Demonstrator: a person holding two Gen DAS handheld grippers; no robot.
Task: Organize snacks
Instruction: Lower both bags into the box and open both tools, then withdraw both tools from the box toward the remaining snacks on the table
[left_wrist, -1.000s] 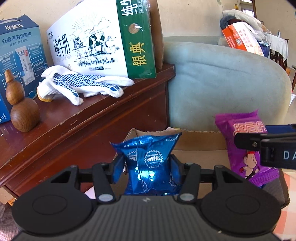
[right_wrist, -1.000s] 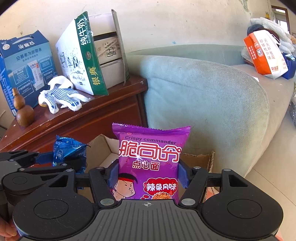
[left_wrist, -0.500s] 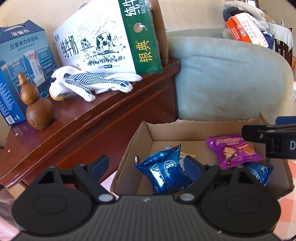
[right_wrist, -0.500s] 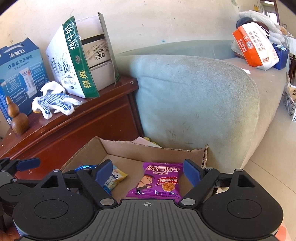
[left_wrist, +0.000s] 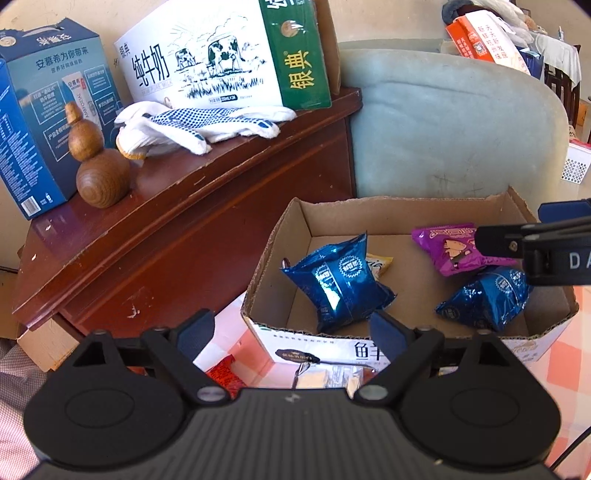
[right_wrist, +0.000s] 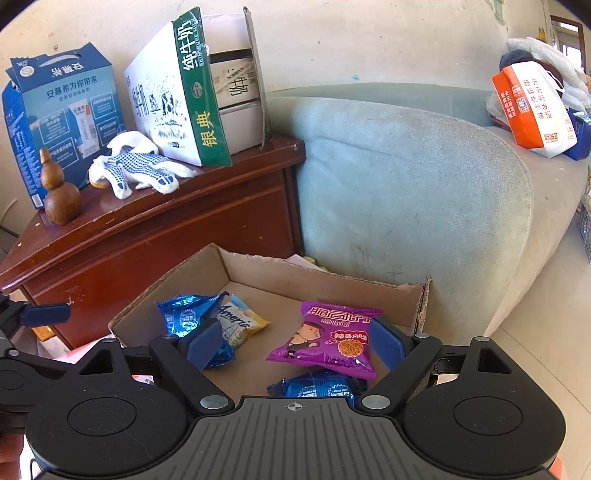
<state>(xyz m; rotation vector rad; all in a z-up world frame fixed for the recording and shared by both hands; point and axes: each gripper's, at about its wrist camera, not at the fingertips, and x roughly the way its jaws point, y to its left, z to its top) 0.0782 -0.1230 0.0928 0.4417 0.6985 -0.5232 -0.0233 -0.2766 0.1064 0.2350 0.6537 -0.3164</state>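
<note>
- Both of my claws have just been opening, and nothing is between the jaws of either now: my left claw (left_wrist: 291, 328) and my right claw (right_wrist: 295, 339) stand released above the cardboard box (left_wrist: 273, 243).
- The snacks lie inside the box: a blue foil packet (left_wrist: 340, 284) on the left side and the purple noodle packet (right_wrist: 325, 341) on the right, resting on top of a second blue packet (left_wrist: 484, 299).
- A yellow-and-white snack bag (right_wrist: 240, 321) is tucked partly under the left blue packet.
- The relation that counts next, as I judge it: loose snacks lie on the checked counter (left_wrist: 554, 373) in front of the box, below and nearer to my left claw than anything inside the box, so that claw would have to drop and pull back toward me.
- A silver wrapper (left_wrist: 321, 378) and a red packet (left_wrist: 225, 376) show there, just under the left claw's jaws; their long axes I cannot tell.
- Only the left view shows those loose items and the printed front wall of the box.
- Only the right view shows the box's torn far corner (right_wrist: 424, 295) against the sofa (right_wrist: 406, 184).
</note>
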